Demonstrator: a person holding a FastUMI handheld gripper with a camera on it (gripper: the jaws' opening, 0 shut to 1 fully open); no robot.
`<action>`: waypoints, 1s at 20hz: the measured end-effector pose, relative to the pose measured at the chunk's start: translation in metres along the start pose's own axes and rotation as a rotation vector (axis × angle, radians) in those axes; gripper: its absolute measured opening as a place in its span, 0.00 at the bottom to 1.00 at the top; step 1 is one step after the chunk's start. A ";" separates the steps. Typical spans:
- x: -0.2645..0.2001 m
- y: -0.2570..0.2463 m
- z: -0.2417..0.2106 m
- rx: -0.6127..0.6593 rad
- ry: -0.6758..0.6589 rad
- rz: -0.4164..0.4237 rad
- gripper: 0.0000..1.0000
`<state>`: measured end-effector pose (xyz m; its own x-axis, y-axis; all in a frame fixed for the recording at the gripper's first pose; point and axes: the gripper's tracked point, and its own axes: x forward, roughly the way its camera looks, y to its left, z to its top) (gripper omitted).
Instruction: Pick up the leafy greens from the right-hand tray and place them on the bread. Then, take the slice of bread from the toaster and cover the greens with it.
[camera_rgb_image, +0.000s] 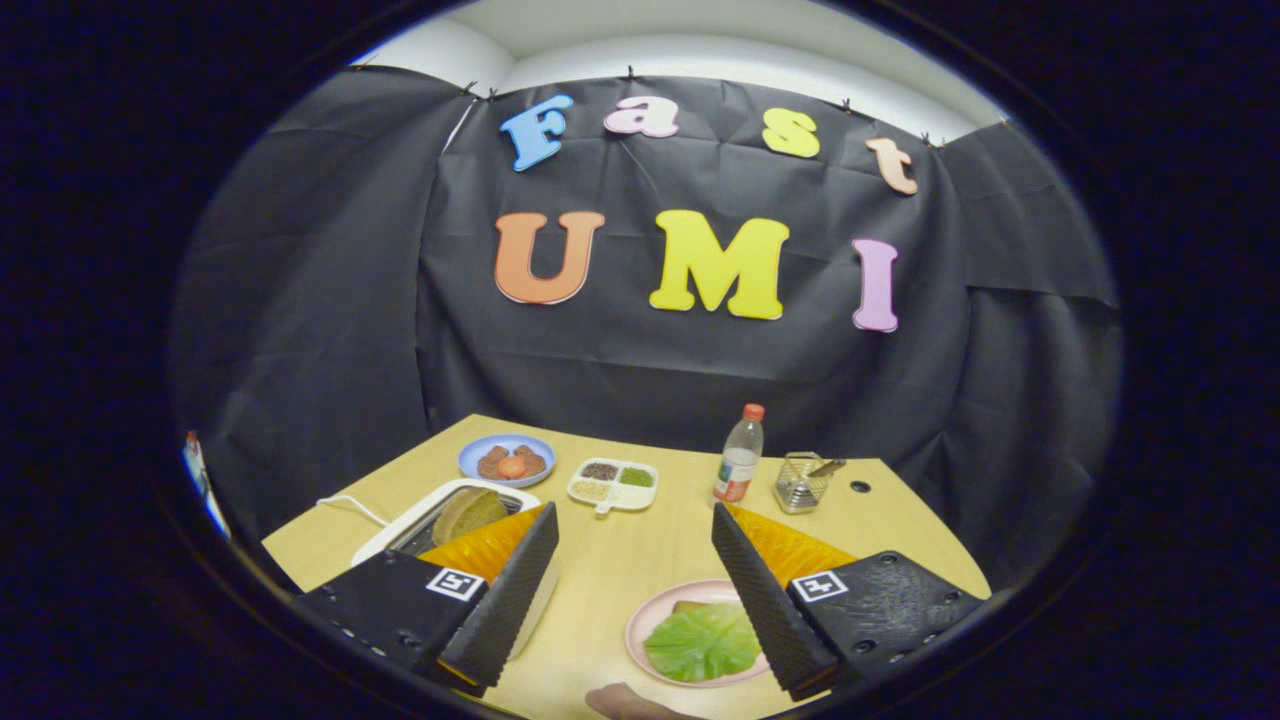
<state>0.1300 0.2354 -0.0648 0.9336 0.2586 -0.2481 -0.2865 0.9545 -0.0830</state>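
Gripper (635, 520) wide open, empty, above desk (620, 570). Leafy greens (703, 643) on bread (690, 606) on pink plate (640, 625) (between fingers). Toaster (440, 515) holds bread slice (468, 513). Divided tray (613, 485) holds grains.

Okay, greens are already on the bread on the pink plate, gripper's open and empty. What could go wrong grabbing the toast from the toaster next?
1. The bread slice sits tilted in the toaster slot beside one finger; the open gripper may pinch the slot's rim or crush the slice.
2. The leafy greens lie loosely on the pink plate, close to the other finger; a careless swing might drag them off.
3. A fingertip shows just before the plate and could get bumped.
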 end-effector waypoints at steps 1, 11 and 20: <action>0.004 0.011 -0.002 0.013 0.021 0.017 0.95; 0.048 0.091 -0.022 -0.007 0.110 0.100 0.96; 0.076 0.120 -0.072 0.067 0.258 0.100 0.58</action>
<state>0.1507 0.3589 -0.1634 0.8134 0.3140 -0.4897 -0.3515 0.9360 0.0163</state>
